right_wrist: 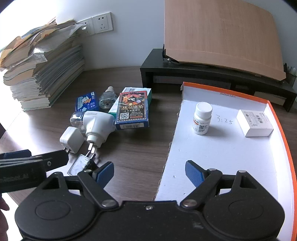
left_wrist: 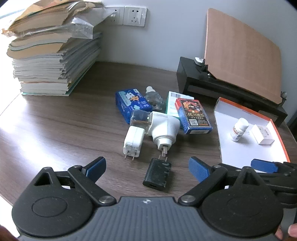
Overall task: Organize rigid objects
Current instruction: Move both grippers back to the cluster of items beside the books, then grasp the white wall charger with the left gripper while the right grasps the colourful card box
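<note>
A cluster lies mid-table: a black charger [left_wrist: 158,174], a white charger [left_wrist: 132,141], a white plug-in device [left_wrist: 164,128] with a clear bottle, a card box [left_wrist: 193,115], a blue pack [left_wrist: 130,103]. My left gripper [left_wrist: 147,169] is open, its jaws either side of the black charger. The white tray with orange rim [right_wrist: 213,157] holds a pill bottle [right_wrist: 202,118] and a small white box [right_wrist: 255,123]. My right gripper [right_wrist: 149,174] is open and empty over the tray's left edge. The cluster also shows in the right wrist view: card box [right_wrist: 132,111], white charger [right_wrist: 72,140].
A tall stack of books and papers [left_wrist: 52,55] stands at the back left. A black stand [left_wrist: 222,87] carrying a wooden board [left_wrist: 243,53] is at the back right. Wall sockets [left_wrist: 134,15] are behind. Bare wooden table [left_wrist: 55,129] lies left of the cluster.
</note>
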`<act>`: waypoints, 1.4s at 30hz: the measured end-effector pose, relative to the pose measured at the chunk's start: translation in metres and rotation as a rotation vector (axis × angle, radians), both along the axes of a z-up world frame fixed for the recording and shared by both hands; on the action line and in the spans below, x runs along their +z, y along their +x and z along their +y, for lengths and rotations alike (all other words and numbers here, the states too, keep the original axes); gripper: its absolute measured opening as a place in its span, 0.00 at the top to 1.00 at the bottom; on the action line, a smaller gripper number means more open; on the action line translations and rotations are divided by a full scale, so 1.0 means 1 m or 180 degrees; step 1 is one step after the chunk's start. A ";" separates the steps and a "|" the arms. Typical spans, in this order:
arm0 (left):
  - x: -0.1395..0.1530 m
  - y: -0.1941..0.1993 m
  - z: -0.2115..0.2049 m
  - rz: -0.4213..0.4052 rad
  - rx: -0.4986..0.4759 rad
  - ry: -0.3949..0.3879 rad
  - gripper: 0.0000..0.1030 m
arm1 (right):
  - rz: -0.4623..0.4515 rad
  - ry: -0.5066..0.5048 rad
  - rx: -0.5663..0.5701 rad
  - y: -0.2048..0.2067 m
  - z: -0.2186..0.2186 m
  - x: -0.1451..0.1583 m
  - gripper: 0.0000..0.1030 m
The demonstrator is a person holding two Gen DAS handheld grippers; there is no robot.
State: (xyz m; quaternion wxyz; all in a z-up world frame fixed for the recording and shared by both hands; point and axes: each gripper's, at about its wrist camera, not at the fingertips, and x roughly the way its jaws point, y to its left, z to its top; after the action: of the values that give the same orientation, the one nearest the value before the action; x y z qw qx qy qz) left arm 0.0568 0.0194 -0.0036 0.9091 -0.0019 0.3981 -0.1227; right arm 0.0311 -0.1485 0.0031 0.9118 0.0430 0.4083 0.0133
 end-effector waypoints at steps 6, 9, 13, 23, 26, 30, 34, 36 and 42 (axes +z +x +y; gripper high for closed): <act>-0.006 0.010 0.004 0.0051 0.0058 0.0019 0.04 | 0.0030 0.0000 -0.0048 0.003 -0.003 -0.003 0.04; -0.009 0.015 0.007 0.0069 0.0095 0.0027 0.04 | 0.0043 0.0008 -0.0073 0.004 -0.005 -0.004 0.04; -0.014 0.024 0.012 0.0093 0.0147 0.0062 0.04 | 0.0056 0.0007 -0.0091 0.005 -0.007 -0.006 0.04; -0.029 0.047 0.014 0.0067 0.0163 0.0202 0.05 | 0.0095 0.0017 -0.0122 0.007 -0.009 -0.009 0.04; -0.034 0.054 0.012 0.0059 0.0128 0.0235 0.07 | 0.0106 0.0010 -0.0088 0.005 -0.008 -0.010 0.04; -0.038 0.062 0.009 0.0044 0.0058 0.0237 0.12 | 0.0105 -0.0015 -0.0101 0.004 -0.010 -0.011 0.04; -0.044 0.068 0.005 0.0062 -0.0027 0.0262 0.17 | 0.0123 -0.0010 -0.0160 0.004 -0.014 -0.013 0.04; -0.047 0.071 0.003 0.0070 -0.0062 0.0252 0.21 | 0.0133 -0.0009 -0.0180 0.005 -0.016 -0.014 0.04; -0.055 0.079 -0.001 0.0052 -0.0127 0.0271 0.47 | 0.0145 -0.0025 -0.0186 0.009 -0.014 -0.016 0.04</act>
State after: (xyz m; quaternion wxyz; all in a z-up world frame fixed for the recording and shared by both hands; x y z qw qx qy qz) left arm 0.1360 0.0186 -0.0588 0.9024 0.0438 0.4104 -0.1237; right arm 0.0403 -0.1630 -0.0126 0.9024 0.0516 0.4275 -0.0159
